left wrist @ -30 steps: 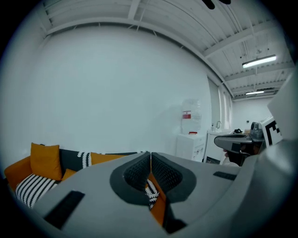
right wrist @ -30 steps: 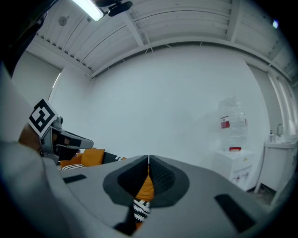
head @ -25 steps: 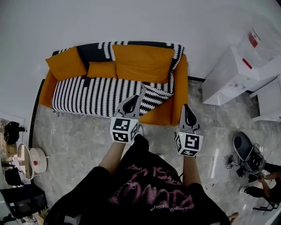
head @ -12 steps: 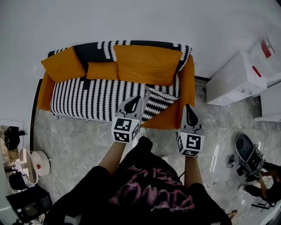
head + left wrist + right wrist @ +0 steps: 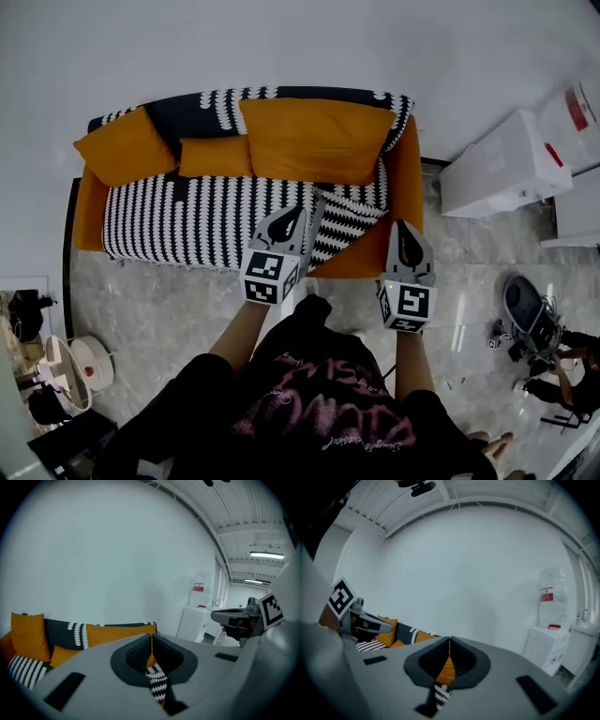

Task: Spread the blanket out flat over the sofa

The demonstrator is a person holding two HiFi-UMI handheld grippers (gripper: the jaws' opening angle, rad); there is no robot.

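The black-and-white zigzag woven blanket [image 5: 206, 211] lies over the seat and back of the orange fabric sofa [image 5: 401, 178]. Its right front corner [image 5: 342, 220] is folded back. It looks soft, light and limp, so it is best pinched at that corner's edge and drawn outward. The left tongs [image 5: 304, 210] and right tongs [image 5: 404, 228] are both closed and empty. Only the head view shows the whole fold. Only the gripper views show the jaws pressed together.
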